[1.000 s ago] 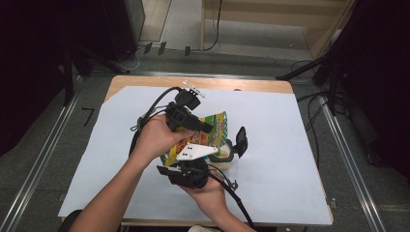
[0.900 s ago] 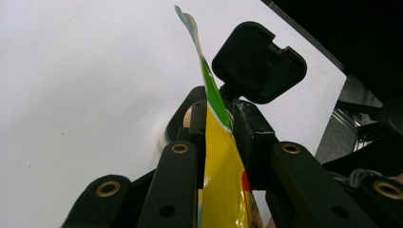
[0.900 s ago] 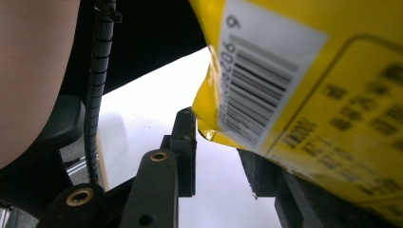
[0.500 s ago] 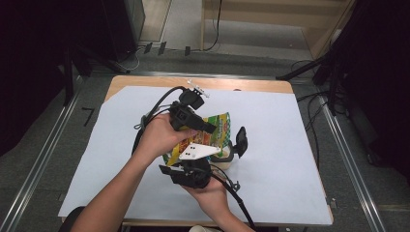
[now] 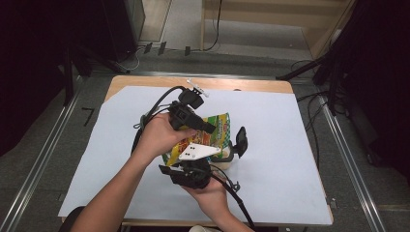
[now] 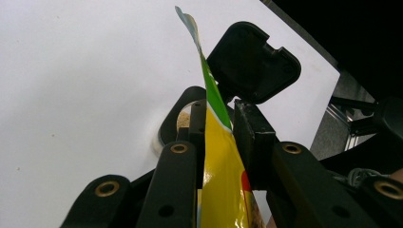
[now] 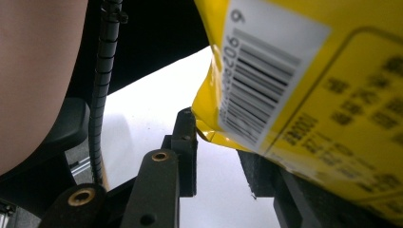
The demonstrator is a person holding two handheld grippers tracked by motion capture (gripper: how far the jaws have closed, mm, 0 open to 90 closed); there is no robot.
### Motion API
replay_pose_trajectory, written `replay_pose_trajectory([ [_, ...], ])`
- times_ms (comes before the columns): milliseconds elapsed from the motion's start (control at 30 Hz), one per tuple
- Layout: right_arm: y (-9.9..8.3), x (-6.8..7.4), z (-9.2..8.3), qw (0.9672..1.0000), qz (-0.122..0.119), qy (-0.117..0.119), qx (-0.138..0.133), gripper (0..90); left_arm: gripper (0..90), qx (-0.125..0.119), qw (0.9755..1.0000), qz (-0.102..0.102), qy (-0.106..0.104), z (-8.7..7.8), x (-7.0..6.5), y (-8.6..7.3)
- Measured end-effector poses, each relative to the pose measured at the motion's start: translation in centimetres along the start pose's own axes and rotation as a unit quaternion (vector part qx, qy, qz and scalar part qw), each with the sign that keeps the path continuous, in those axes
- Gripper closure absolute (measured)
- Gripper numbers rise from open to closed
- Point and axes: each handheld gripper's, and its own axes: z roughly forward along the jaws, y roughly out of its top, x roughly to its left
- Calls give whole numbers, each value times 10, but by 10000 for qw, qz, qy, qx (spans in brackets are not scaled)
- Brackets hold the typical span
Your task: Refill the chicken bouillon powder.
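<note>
I am clenching my left gripper (image 6: pixel 219 124) on the top edge of the bag (image 6: pixel 221 166), its jaws pinching the foil from both sides, and I am holding it up off the counter (image 6: pixel 71 71), over the pot (image 6: pixel 183 118). The bag is feeling like a light, soft, crinkly thing to me, I am judging: slippery film, loose brittle contents, so I am taking it by the flat sealed edges and corners, not by the puffed middle. This view is giving me the pot's open mouth with tan bits inside and its lid (image 6: pixel 252 61) standing up behind. The high view is laying out both hands around the bag at mid counter. My right gripper (image 7: pixel 218 152) is sitting under the bag's lower corner, where a barcode (image 7: pixel 266 80) is facing me; whether those jaws are pressing the corner I cannot tell.
</note>
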Motion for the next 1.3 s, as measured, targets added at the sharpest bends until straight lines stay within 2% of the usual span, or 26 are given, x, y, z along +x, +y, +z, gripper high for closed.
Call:
replay_pose_trajectory([
  [533,0,0,1,10000,23,-22,-42,715,782,-24,10000,-15,-68,-1,1,0],
  [1300,0,-2,1,10000,3,-9,6,715,779,-10,10000,-16,-36,-1,3,-1],
])
